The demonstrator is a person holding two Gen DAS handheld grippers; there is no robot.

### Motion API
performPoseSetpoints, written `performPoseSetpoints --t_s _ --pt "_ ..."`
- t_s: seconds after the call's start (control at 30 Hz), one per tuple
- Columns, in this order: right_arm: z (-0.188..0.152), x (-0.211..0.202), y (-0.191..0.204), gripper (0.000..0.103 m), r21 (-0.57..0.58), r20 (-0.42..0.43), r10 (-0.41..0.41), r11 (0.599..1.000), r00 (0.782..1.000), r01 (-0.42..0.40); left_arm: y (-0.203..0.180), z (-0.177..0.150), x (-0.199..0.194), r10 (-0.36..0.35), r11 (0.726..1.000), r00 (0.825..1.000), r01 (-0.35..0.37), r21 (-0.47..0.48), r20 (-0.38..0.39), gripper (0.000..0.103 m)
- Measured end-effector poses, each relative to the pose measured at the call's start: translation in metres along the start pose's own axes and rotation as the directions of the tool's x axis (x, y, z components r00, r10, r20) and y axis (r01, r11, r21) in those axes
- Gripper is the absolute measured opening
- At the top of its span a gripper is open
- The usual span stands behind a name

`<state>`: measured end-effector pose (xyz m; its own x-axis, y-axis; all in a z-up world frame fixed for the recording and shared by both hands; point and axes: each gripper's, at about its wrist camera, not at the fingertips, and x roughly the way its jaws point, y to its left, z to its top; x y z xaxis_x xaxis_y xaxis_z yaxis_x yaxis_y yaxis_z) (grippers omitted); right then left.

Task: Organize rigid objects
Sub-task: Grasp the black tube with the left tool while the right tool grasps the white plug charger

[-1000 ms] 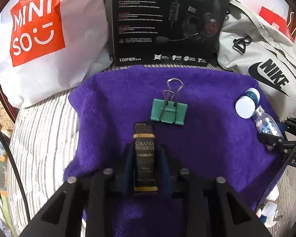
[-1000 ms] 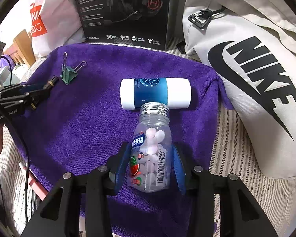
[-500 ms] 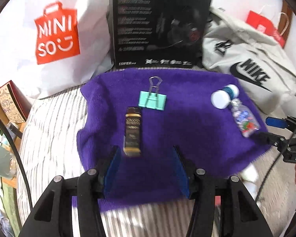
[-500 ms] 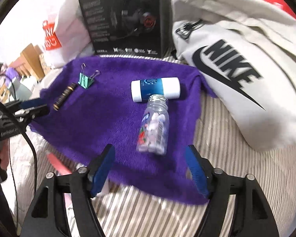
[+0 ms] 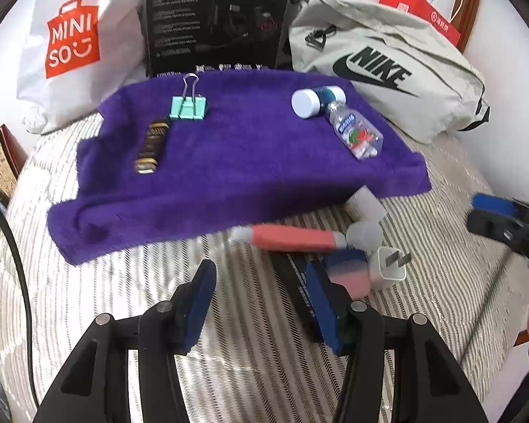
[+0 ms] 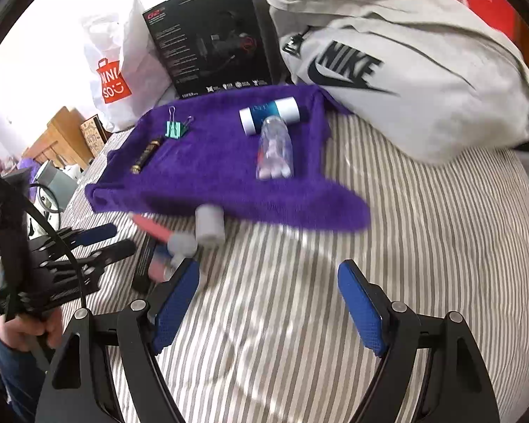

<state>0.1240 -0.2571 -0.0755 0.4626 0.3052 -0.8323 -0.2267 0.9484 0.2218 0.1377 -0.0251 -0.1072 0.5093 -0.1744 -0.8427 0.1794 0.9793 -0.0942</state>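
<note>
Both hand-held grippers, left (image 5: 261,303) and right (image 6: 271,303), are released and empty above the striped bed (image 6: 423,232). The binder clip (image 5: 188,106), dark tube (image 5: 151,145), candy bottle (image 5: 358,135) and white-blue cylinder (image 5: 312,102) lie on the purple towel (image 5: 247,162).

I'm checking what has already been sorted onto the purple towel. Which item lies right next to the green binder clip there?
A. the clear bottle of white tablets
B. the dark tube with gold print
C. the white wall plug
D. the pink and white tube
B: the dark tube lies just below the binder clip on the towel, while the bottle is across it.
</note>
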Motion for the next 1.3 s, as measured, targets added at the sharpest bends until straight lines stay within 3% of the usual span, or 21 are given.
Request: performPoseSetpoints --t_s 0.2,0.4,0.6,0.7,0.83,0.9,1.07,1.17,1.3 --pt "-0.034 -0.007 -0.006 0.080 0.019 -0.040 -0.015 1.000 0.999 0.016 -0.014 -0.006 0.016 -0.003 1.000 1.000 0.003 0.017 -0.031 0.051" --pt "-0.043 -0.004 -0.003 0.080 0.025 -0.046 -0.009 1.000 0.999 0.010 -0.025 -0.012 0.019 0.076 0.993 0.997 -0.074 0.093 -0.019 0.054" --pt "-0.044 0.003 0.012 0.080 -0.013 -0.040 0.017 1.000 0.999 -0.017 -0.009 -0.019 0.012 0.080 0.993 0.997 -0.079 0.083 -0.009 0.054" --pt "-0.042 0.012 0.022 0.080 -0.039 -0.037 0.042 0.998 0.998 -0.044 -0.016 -0.017 0.015 0.069 0.992 0.998 -0.069 0.105 0.002 0.049" --pt "-0.038 0.024 0.034 0.080 -0.095 -0.033 0.057 0.994 0.998 -0.060 -0.023 -0.016 0.014 0.038 0.988 0.999 -0.039 0.148 0.008 0.021" --pt "-0.034 0.030 0.040 0.080 -0.124 -0.026 0.089 0.988 0.996 -0.092 -0.022 -0.015 0.014 0.025 0.988 1.000 -0.025 0.152 0.004 0.021" --pt "-0.027 0.048 0.054 0.075 -0.224 -0.032 0.088 0.970 0.996 -0.093 -0.007 -0.018 0.010 0.039 0.993 0.999 -0.039 0.115 0.000 0.021" --pt "-0.024 0.060 0.059 0.061 -0.278 -0.047 0.087 0.956 0.995 -0.096 0.005 -0.023 0.006 0.042 0.994 0.999 -0.041 0.098 -0.007 0.021" --pt "-0.023 0.071 0.066 0.055 -0.334 -0.048 0.066 0.939 0.997 -0.078 0.016 -0.026 0.004 0.005 0.999 1.000 -0.005 0.047 0.002 0.021"
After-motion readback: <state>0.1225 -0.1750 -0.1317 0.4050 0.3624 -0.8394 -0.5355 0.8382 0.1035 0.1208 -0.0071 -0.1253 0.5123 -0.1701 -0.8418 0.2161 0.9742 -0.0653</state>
